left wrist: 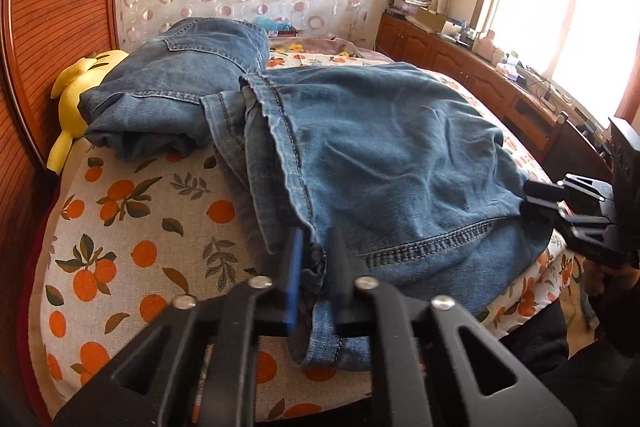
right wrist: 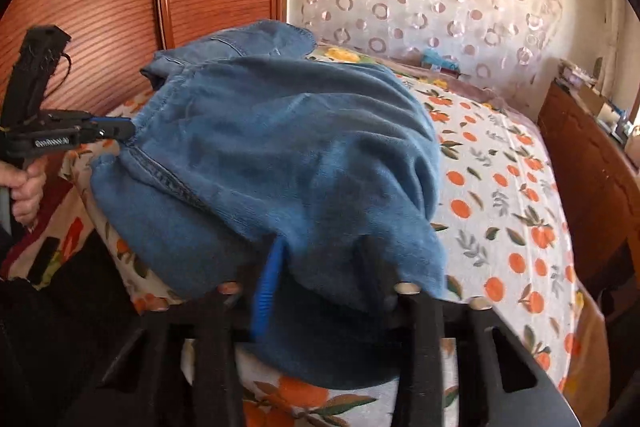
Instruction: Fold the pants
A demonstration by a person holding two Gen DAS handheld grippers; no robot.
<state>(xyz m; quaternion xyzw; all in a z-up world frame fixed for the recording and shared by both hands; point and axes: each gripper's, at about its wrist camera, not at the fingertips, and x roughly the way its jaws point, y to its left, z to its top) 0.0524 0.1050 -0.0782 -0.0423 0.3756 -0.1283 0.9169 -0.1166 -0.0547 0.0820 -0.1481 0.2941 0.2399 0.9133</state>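
Note:
Blue denim pants [left wrist: 380, 147] lie crumpled on the orange-print bed sheet [left wrist: 120, 247]. My left gripper [left wrist: 318, 267] is shut on a bunched hem at their near edge. The right wrist view shows the left gripper [right wrist: 120, 131] pinching the cloth's left corner. My right gripper [right wrist: 320, 267] holds the pants [right wrist: 280, 147] at their near edge, with denim draped over its fingers and hiding the tips. In the left wrist view the right gripper [left wrist: 532, 195] bites the right corner. A second denim heap [left wrist: 180, 79] with a back pocket lies behind; I cannot tell whether it is a separate pair.
A yellow plush toy [left wrist: 80, 83] lies against the ribbed wooden panel [left wrist: 52, 27] at the left. A low wooden cabinet [left wrist: 460, 63] with clutter runs along the bright window on the right. A person's hand [right wrist: 24, 187] grips the left tool's handle.

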